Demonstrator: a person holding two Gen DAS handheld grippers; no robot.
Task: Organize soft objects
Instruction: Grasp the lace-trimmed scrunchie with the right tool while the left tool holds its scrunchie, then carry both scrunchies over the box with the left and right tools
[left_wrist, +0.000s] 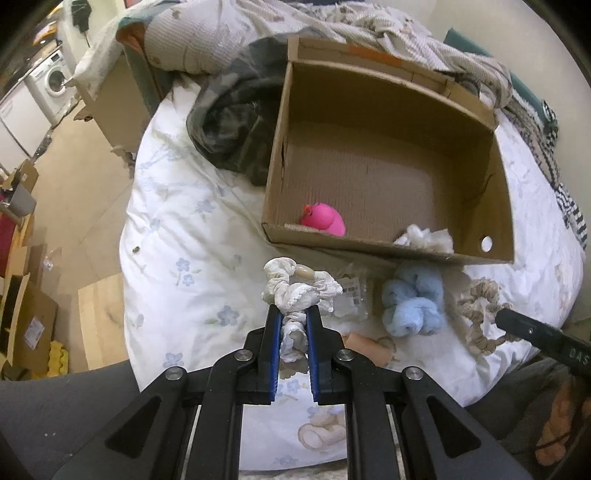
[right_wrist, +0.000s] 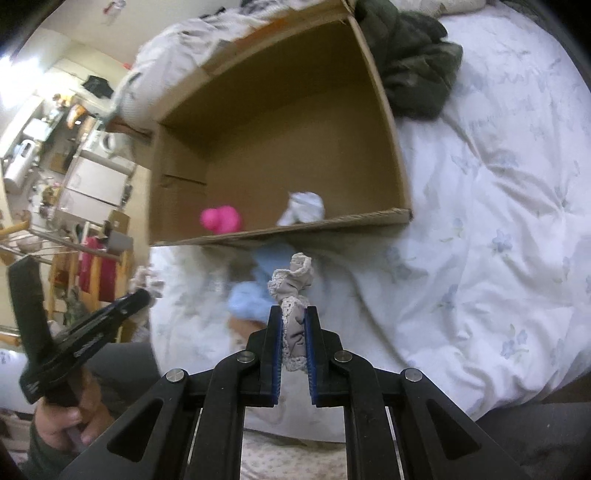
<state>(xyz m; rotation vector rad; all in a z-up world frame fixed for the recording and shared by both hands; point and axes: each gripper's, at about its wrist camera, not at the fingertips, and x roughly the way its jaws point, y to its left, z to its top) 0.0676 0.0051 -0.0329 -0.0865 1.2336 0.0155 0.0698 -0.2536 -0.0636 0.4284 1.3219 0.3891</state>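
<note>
Left gripper (left_wrist: 294, 314) clamps a white ruffled fabric scrunchie (left_wrist: 299, 286) just before the open brown cardboard box (left_wrist: 388, 251). Right gripper (right_wrist: 294, 314) clamps a grey lace-trimmed fabric scrunchie (right_wrist: 293, 284) before that box.

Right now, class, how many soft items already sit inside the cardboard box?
2: a pink plush toy near the front-left corner of the cardboard box, and a white fluffy piece against the front wall. That wall may hide others.

A bedroom opening onto a cluttered utility corner.
A bed (left_wrist: 173, 229) under a white floral duvet fills the room; beige tiled floor (left_wrist: 74, 206) runs beside it toward a white washing machine (left_wrist: 53, 79), flattened cardboard (left_wrist: 26, 325) and a drying rack (right_wrist: 44, 251) with red cloth.
</note>
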